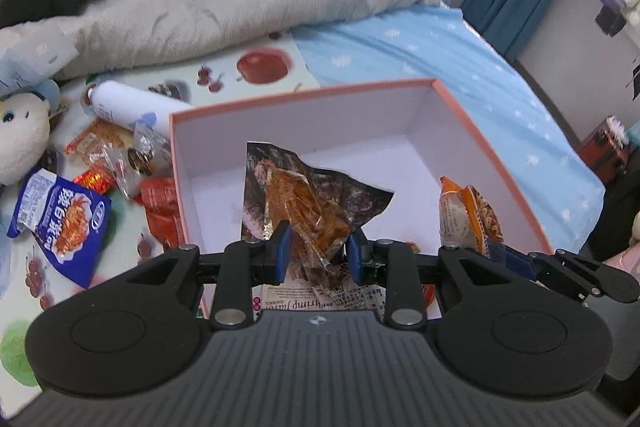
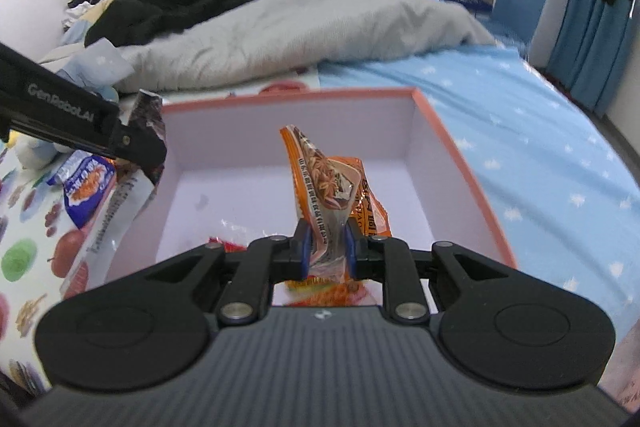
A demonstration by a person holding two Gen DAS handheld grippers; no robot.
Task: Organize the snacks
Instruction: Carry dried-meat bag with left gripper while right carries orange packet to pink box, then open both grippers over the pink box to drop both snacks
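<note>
Left gripper (image 1: 318,253) & right gripper (image 2: 327,249): same build. Matte black linkage arms w/ silver pivot screws, blue pads on fingertips (image 1: 283,247), round black side discs, ribbed dark-grey body w/ small white logo. Left's side reads "GenRoboLAI" in grey.

The left gripper (image 1: 319,251) points steeply downward, its black linkage arms folded in and its blue-padded fingers (image 1: 283,247) drawn close, pressing on a crinkled dark snack packet (image 1: 308,203) held between them. The right gripper (image 2: 325,247) also tilts downward, its fingers (image 2: 303,249) nearer together still, clamped on an orange snack packet (image 2: 324,183) standing up between the pads. In the right wrist view the left gripper's black body enters from the left edge; its fingertips there are probably hidden behind its packet.
</note>
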